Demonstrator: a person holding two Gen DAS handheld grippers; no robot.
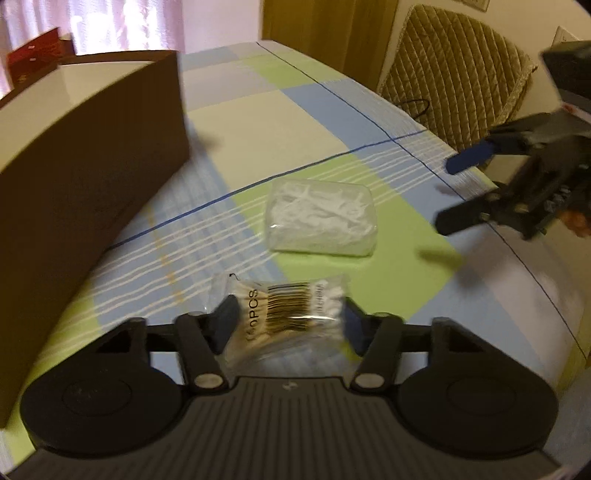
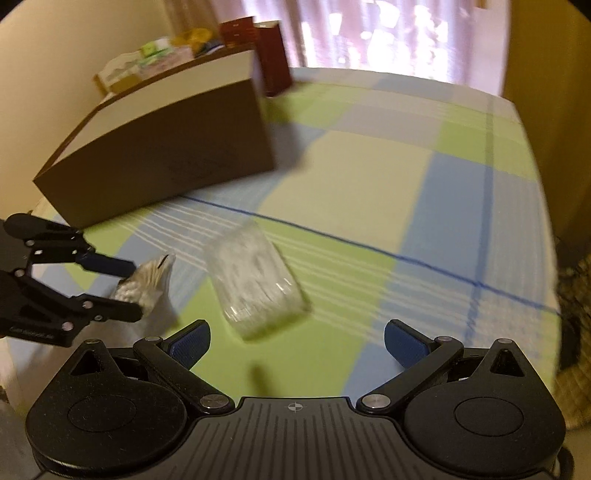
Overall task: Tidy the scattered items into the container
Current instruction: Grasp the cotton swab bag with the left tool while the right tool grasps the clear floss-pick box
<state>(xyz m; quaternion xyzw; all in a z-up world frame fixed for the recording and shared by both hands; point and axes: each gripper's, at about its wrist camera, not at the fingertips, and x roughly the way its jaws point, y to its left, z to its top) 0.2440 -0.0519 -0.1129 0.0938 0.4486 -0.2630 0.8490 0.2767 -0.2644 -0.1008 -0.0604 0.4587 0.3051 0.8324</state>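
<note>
While clamped on the cotton swab packet [image 1: 284, 314], left gripper [image 1: 288, 321] low over the checked counter [image 1: 258, 122], blue pads pinching the packet's two ends, jaws part closed. Packet's long axis lying across the jaws, barcode face up in the left wrist view; swab sticks running side to side. Just beyond, flat on a green square, the clear bag of white picks [image 1: 323, 218], long side running across that view, skewed diagonally in the right wrist view. Right gripper [image 2: 295, 341] released, jaws spread wide, nothing between them, hanging just short of that bag [image 2: 258, 280]. Brown cardboard box [image 1: 85, 177] standing left, tall wall close beside the left gripper, top open. Broad bare cloth between box and bag. Counter's right edge near, quilted chair [image 1: 454, 74] just past it. Far edge under the curtain [image 2: 369, 33].
</note>
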